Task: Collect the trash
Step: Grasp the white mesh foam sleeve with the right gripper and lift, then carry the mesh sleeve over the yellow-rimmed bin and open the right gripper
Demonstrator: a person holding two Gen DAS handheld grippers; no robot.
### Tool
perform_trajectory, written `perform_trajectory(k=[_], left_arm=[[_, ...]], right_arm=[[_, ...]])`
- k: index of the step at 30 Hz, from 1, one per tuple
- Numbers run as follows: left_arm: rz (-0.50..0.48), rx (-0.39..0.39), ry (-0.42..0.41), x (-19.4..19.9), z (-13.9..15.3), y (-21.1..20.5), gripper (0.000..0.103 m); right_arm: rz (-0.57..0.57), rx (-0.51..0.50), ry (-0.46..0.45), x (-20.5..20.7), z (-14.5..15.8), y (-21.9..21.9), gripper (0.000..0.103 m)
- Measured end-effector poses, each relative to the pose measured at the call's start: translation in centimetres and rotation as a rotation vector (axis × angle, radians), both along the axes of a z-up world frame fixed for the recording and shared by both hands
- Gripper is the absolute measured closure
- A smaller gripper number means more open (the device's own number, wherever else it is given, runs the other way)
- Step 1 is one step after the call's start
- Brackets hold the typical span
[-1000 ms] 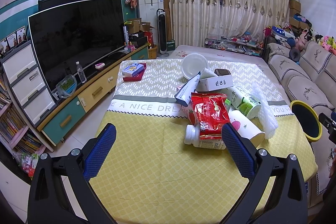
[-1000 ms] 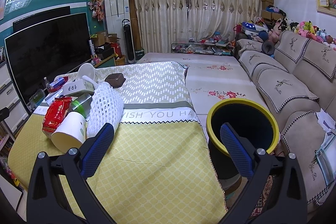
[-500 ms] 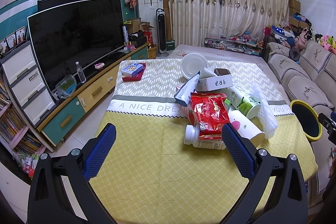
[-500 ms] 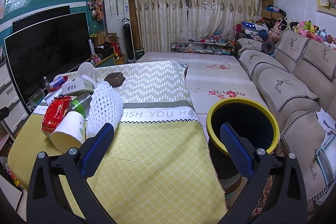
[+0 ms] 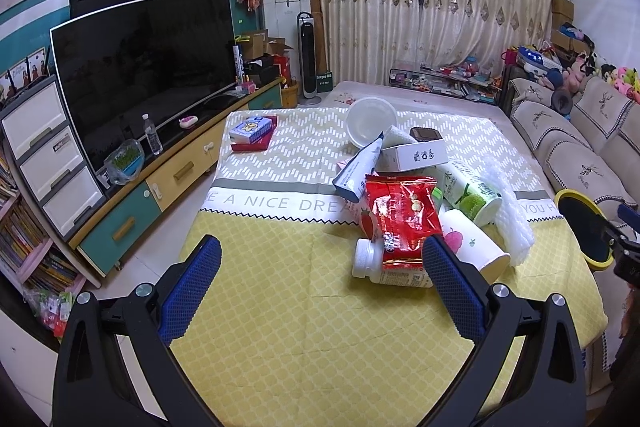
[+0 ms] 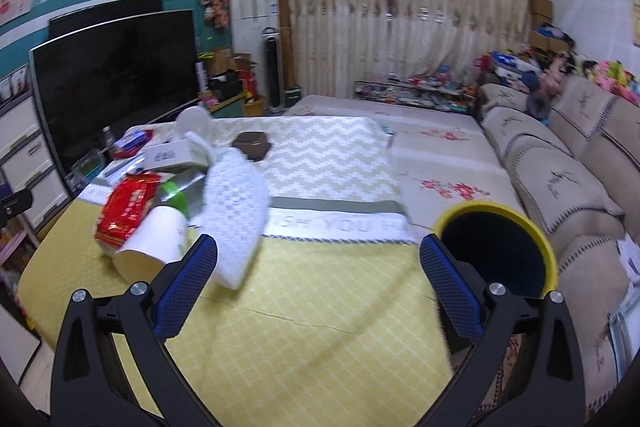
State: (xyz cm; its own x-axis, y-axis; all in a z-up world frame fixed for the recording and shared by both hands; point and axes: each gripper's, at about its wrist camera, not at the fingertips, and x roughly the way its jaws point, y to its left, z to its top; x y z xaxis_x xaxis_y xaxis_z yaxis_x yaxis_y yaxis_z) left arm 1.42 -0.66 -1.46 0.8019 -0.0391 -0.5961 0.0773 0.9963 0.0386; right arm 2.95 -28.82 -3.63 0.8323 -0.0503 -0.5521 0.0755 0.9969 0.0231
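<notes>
Swung leftward, the right gripper (image 6: 318, 277) now faces the trash pile, its view motion-blurred.
Both grippers gape empty; left gripper (image 5: 320, 277) hovers just short of the crinkled red snack bag (image 5: 404, 221), white foam net sleeve (image 6: 236, 215) near the right's left finger, yellow-rimmed dark bin (image 6: 496, 247) beside the table.

Both views are evenly lit by soft indoor light from overhead, with only faint shadows under the trash pile (image 5: 416, 211) on the tablecloth (image 5: 304, 327). The left wrist picture is sharp. The right wrist picture is smeared by motion blur — curtains (image 6: 400, 27) and tablecloth print lose their edges. Fisheye distortion bends walls and furniture near the borders, and the corners fall to black. The television screen (image 5: 144, 67) shows dull reflections — no strong glare.
</notes>
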Motion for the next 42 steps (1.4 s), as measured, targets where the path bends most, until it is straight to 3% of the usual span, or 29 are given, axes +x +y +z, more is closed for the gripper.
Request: perform_trajectory(k=[5,12,18,24,33,42], left_arm=[[0.005,-0.006,0.022,0.9,-0.5,0.6,0.004],[0.013,-0.017,0.044,2.1,-1.5,1.6,0.004],[0.017,-0.023,0.062,2.8,-2.3,1.8,0.004],[0.015,-0.02,0.067,3.1,-2.6,1.8,0.004],[0.008,-0.01,0.066,3.0,-2.6,1.3,0.004],[-0.004,0.001,0.07,3.0,-2.8,0.4,0.004]], right_arm=[[0.083,0.025,0.048,2.5,-1.4,2.6,0.007],[0.103,0.024,0.117,5.9,-3.2,4.4,0.035],[0.121,0.039,0.171,7.3,-4.7,5.0,0.039],[0.113,0.043,0.206,7.8,-5.4,4.5,0.085],[0.07,0.114,0.13,5.8,-3.0,0.7,0.089],[-0.266,0.119,0.118,3.9,-3.4,-11.3,0.089]])
